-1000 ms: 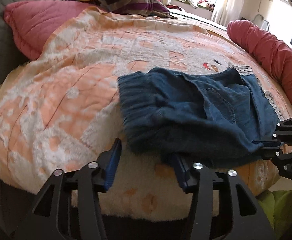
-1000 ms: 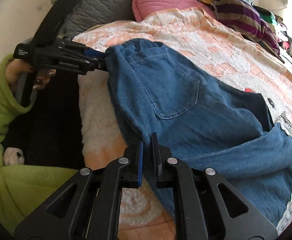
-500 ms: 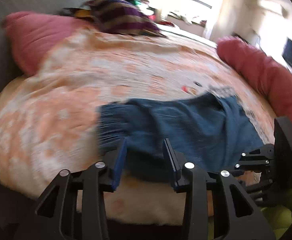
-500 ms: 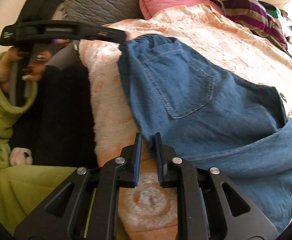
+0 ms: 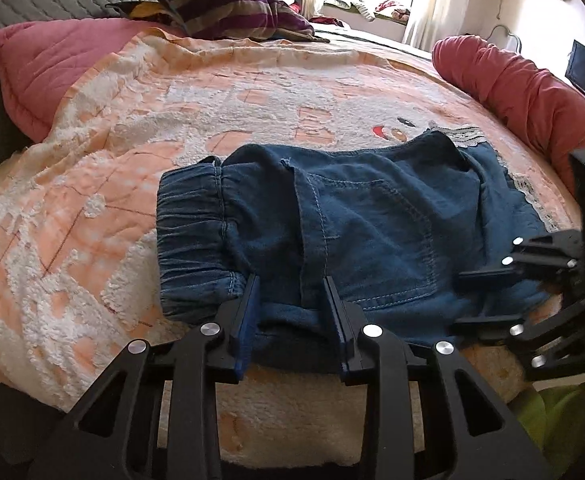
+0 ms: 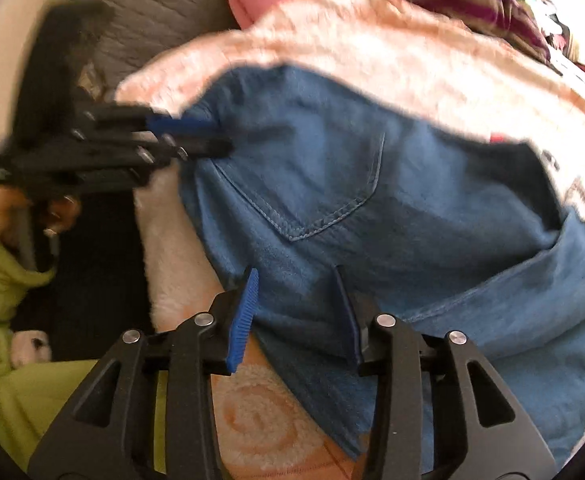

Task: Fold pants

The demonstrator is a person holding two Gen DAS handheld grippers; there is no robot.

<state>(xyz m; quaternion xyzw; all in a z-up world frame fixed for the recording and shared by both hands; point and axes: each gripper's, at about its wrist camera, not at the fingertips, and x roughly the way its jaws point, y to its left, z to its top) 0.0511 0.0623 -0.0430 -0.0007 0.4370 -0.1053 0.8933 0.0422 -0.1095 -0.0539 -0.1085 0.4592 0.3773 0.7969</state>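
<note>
The folded blue denim pants (image 5: 356,232) lie mid-frame on the orange-and-white fluffy blanket (image 5: 92,184) of the bed. The left gripper (image 5: 290,312) straddles their near edge beside the gathered waistband, jaws closing with denim between them. The right gripper (image 6: 296,312), jaws opening, straddles the edge below the stitched pocket. A red bolster pillow (image 5: 524,92) lies at upper right.

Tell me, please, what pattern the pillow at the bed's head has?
Purple and olive stripes on the pillow; left wrist view.
</note>
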